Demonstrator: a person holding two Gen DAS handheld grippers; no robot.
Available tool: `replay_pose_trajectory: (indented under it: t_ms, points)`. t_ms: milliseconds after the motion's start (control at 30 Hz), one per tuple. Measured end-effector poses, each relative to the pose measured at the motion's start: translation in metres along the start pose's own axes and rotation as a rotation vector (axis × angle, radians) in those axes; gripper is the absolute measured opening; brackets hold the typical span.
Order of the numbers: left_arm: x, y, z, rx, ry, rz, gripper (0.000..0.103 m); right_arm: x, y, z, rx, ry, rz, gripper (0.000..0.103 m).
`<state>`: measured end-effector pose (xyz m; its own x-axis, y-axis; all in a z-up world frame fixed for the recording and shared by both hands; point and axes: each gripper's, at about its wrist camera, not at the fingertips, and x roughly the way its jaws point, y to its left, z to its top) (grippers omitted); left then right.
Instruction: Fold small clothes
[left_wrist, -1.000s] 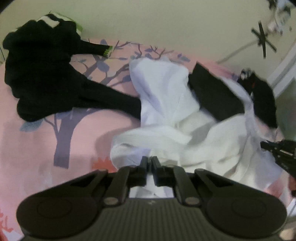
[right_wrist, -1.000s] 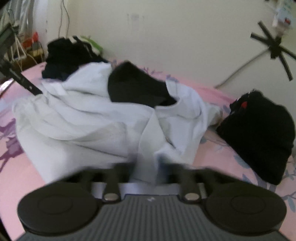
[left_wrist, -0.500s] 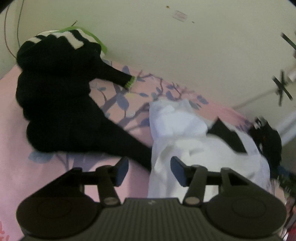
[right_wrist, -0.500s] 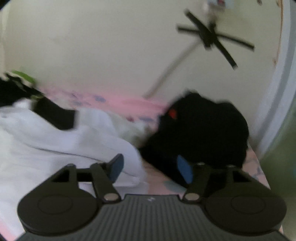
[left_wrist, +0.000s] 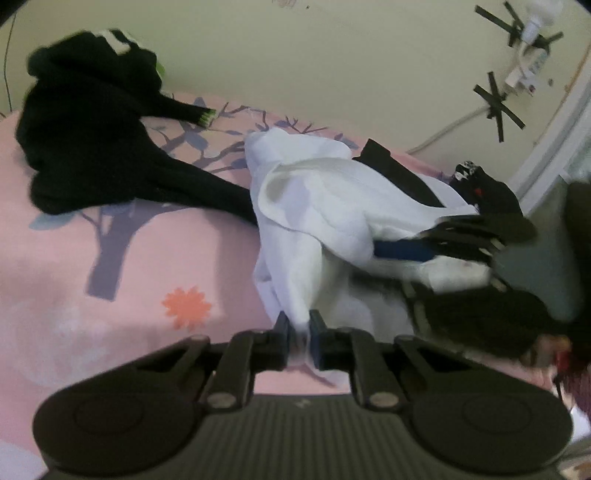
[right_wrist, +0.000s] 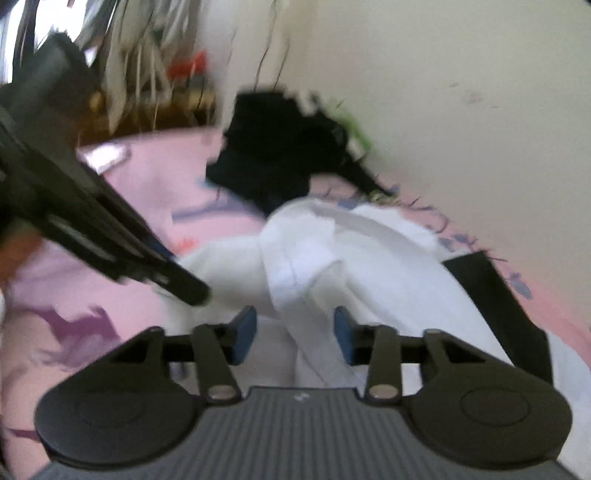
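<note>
A crumpled white garment lies on the pink bedsheet; it also shows in the right wrist view. My left gripper is shut on a fold of its near edge. My right gripper is open, its blue pads either side of a white fold without pinching it; it also shows from the left wrist view, reaching in from the right. A black panel lies on the white garment.
A black garment with green-striped cuffs lies at the back left by the wall. Another black garment sits at the right end of the bed. The cream wall runs close behind. Clutter stands beyond the bed's end.
My left gripper was open half a second ago and has shut on the white garment's edge. My right gripper has swung from the black pile over to the white garment, still open.
</note>
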<state>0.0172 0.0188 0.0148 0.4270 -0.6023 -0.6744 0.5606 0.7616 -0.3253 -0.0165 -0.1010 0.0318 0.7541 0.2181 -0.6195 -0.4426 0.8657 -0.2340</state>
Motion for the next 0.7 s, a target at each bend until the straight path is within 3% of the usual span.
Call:
replay_pose_trajectory:
  t_ms: [133, 200, 267, 367, 400, 433, 467, 567, 633, 700]
  points:
    - [-0.036, 0.019, -0.014, -0.022, 0.005, -0.047, 0.010, -0.026, -0.033, 0.019, 0.137, -0.071, 0.070, 0.000]
    - [-0.042, 0.028, -0.019, -0.039, 0.025, -0.050, 0.009, -0.029, -0.042, 0.028, 0.159, -0.092, 0.009, 0.000]
    - [-0.034, 0.033, -0.022, -0.035, 0.062, -0.044, 0.010, -0.014, -0.056, 0.028, 0.224, -0.060, -0.010, 0.000]
    - [-0.025, 0.034, -0.020, -0.030, 0.097, -0.016, 0.018, 0.032, -0.068, 0.016, 0.254, 0.084, -0.051, 0.001]
    - [-0.029, 0.032, -0.016, -0.010, 0.092, 0.002, 0.020, 0.039, -0.071, 0.011, 0.236, 0.115, -0.071, 0.012]
    - [-0.036, 0.030, -0.012, 0.018, 0.072, 0.022, 0.022, 0.038, -0.077, 0.007, 0.252, 0.118, -0.075, 0.035]
    - [-0.045, 0.030, -0.006, 0.041, 0.046, 0.045, 0.029, 0.028, -0.092, 0.004, 0.318, 0.095, -0.051, 0.044]
    - [-0.067, 0.031, 0.025, 0.065, -0.037, 0.072, 0.038, -0.014, -0.143, -0.003, 0.530, -0.022, 0.112, 0.044]
    - [-0.070, 0.027, 0.057, 0.087, -0.090, 0.088, 0.043, -0.040, -0.168, -0.005, 0.546, -0.075, 0.050, 0.044]
    - [-0.058, 0.015, 0.092, 0.144, -0.141, 0.090, 0.055, -0.054, -0.192, -0.006, 0.532, -0.085, -0.058, 0.045]
